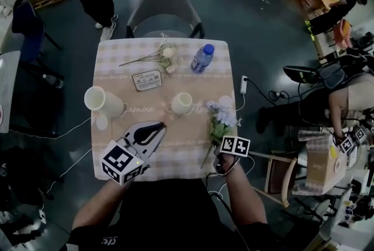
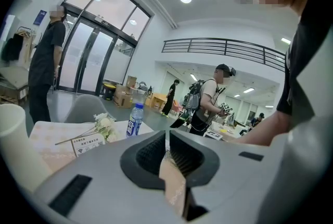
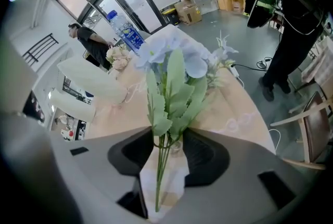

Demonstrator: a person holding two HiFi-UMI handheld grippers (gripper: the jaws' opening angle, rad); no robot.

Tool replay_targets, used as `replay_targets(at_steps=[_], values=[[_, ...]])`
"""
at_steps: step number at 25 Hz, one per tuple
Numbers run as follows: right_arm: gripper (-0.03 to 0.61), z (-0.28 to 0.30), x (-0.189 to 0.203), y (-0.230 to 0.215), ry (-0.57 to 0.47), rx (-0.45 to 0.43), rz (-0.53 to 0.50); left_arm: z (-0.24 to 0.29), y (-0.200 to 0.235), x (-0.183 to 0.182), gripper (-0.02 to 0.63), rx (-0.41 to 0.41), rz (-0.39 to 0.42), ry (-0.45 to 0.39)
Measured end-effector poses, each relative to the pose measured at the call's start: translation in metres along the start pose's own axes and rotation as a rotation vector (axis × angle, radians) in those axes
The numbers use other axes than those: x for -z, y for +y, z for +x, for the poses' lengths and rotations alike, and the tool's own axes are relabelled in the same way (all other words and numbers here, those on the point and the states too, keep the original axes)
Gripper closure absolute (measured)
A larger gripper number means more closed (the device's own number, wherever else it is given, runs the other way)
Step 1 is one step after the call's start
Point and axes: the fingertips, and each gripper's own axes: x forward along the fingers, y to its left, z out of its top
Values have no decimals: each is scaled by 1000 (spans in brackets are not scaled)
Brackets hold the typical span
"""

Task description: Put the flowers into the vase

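1. The left tongs (image 1: pixel 158 126) are fully closed with nothing in them, over the near-left part of the bench (image 1: pixel 111 69).
2. The right tongs (image 3: pixel 171 140), at the near-right corner, stand wide apart. The stems of the blue flowers (image 3: pixel 171 64) run between the pads, which do not press on them.
3. A cream vase (image 1: pixel 182 103) stands mid-bench.
4. The white flowers (image 1: pixel 166 56) lie by the far edge.

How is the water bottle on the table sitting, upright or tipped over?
Upright: the left gripper view shows the water bottle standing on its base, with its blue-capped end pointing up.
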Motion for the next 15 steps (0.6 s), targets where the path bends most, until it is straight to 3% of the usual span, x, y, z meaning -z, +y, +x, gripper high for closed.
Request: replay_targets(at_steps=[15], values=[[477, -2, -8, 0, -15, -91, 41, 0, -8, 5, 600, 2, -24, 5]])
